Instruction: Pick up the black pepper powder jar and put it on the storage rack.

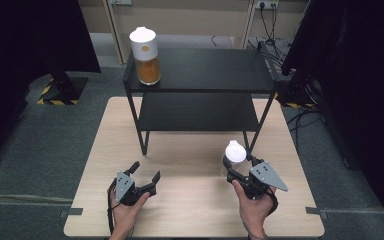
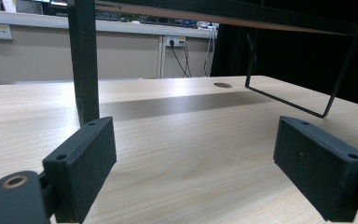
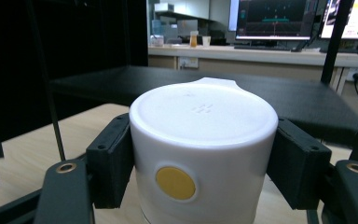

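Black shelf (image 1: 200,70) just behind claw-held white jar (image 1: 235,152); second jar (image 1: 145,55) atop.

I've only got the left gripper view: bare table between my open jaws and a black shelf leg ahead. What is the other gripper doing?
Observer: The right gripper is shut on a white-lidded jar, pads pressing both sides of the lid.
Operator: Where is that relative to the shelf?
Observer: In the high view it sits near the black shelf's front right leg, over the table.
Operator: Anything on the shelf already?
Observer: Yes, a second jar with orange contents stands at the left end of the top shelf.
Operator: And my left gripper?
Observer: The left gripper is open with nothing between its jaws, at the table's front left.
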Action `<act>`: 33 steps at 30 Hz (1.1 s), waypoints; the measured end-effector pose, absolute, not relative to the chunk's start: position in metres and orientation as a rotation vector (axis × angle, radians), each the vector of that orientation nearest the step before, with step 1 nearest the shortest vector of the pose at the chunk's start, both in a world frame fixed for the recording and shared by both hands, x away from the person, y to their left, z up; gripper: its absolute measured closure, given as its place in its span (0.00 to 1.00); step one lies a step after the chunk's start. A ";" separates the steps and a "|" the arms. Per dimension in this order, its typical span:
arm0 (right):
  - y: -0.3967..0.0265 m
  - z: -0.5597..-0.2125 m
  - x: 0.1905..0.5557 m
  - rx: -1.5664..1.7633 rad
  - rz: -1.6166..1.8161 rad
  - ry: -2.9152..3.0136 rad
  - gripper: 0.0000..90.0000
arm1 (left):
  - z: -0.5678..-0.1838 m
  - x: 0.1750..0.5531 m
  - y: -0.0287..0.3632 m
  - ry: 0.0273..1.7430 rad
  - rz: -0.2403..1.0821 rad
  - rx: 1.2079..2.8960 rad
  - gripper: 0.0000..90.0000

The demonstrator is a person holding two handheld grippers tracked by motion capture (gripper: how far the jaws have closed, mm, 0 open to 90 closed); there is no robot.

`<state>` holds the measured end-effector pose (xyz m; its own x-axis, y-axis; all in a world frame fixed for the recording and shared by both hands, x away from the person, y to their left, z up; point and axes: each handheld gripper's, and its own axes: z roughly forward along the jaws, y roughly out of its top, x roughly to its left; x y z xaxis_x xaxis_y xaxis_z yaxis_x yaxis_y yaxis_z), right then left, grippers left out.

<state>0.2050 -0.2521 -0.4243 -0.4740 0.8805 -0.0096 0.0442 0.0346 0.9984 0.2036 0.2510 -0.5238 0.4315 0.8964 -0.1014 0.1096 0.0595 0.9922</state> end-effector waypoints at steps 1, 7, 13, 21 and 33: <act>-0.253 -0.422 0.205 0.954 1.523 1.612 0.34 | -0.524 0.204 0.251 0.972 0.767 1.396 0.14; -0.256 -0.410 0.204 0.931 1.549 1.571 0.34 | -0.524 0.204 0.251 0.972 0.767 1.396 0.14; -0.258 -0.397 0.204 0.902 1.570 1.537 0.34 | -0.524 0.204 0.251 0.971 0.768 1.396 0.14; -0.260 -0.377 0.207 0.867 1.595 1.487 0.34 | -0.524 0.204 0.251 0.972 0.767 1.397 0.14; -0.260 -0.350 0.211 0.813 1.624 1.435 0.34 | -0.524 0.204 0.251 0.972 0.766 1.396 0.14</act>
<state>0.2113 -0.2603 -0.3504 -0.4698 0.8817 -0.0431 -0.1513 -0.0323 0.9880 0.2037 0.2511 -0.5238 0.4317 0.8962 -0.1021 0.1100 0.0600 0.9921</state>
